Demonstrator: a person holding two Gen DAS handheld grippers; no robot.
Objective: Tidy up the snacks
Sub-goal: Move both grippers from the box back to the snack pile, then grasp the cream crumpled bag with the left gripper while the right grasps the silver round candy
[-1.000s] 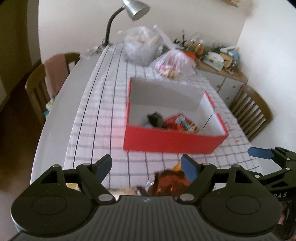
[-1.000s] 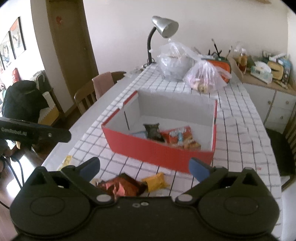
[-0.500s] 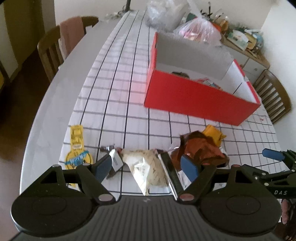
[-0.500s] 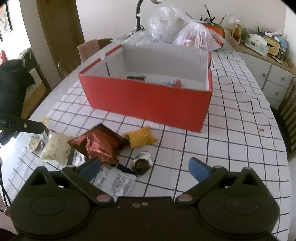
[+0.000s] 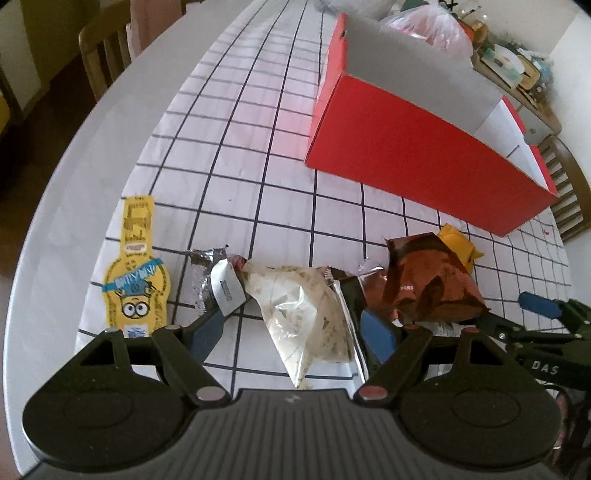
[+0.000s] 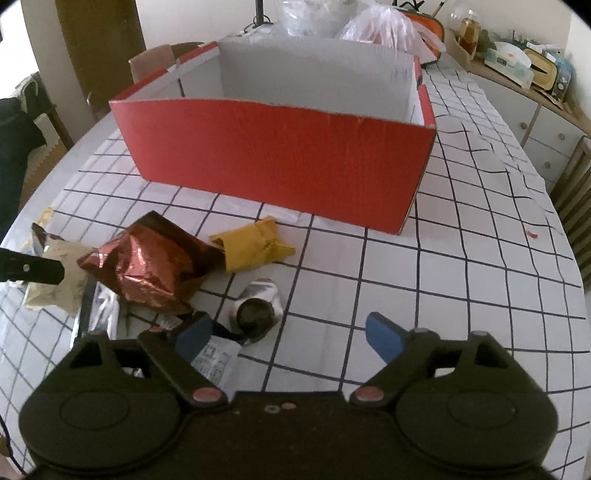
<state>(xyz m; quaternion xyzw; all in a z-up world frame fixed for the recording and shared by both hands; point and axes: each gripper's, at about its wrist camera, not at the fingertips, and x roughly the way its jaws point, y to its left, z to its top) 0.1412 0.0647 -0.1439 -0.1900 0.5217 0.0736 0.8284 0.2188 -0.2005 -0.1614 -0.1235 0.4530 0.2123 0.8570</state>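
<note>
A red box (image 5: 406, 158) (image 6: 277, 158) stands on the checked tablecloth; its inside is hidden from this low angle. In front of it lie loose snacks. A cream bag (image 5: 303, 306) lies between the fingers of my left gripper (image 5: 295, 332), which is open just above it with the pads off it. A crumpled red-brown foil bag (image 5: 428, 280) (image 6: 147, 269) and a yellow packet (image 5: 458, 247) (image 6: 251, 247) lie beside it. My right gripper (image 6: 288, 332) is closing, pads clear, over a small round dark snack in silver wrap (image 6: 256, 314).
A yellow cartoon packet (image 5: 136, 273) and a silver wrapper (image 5: 203, 273) lie near the table's left edge. Plastic bags (image 6: 384, 26) sit behind the box. Wooden chairs (image 5: 103, 55) (image 5: 569, 184) flank the table, and a cluttered sideboard (image 6: 524, 70) lies to the right.
Both grippers have come down from above the box towards the snacks in front of it. The box's contents have dropped out of sight. The right jaws have narrowed a little.
</note>
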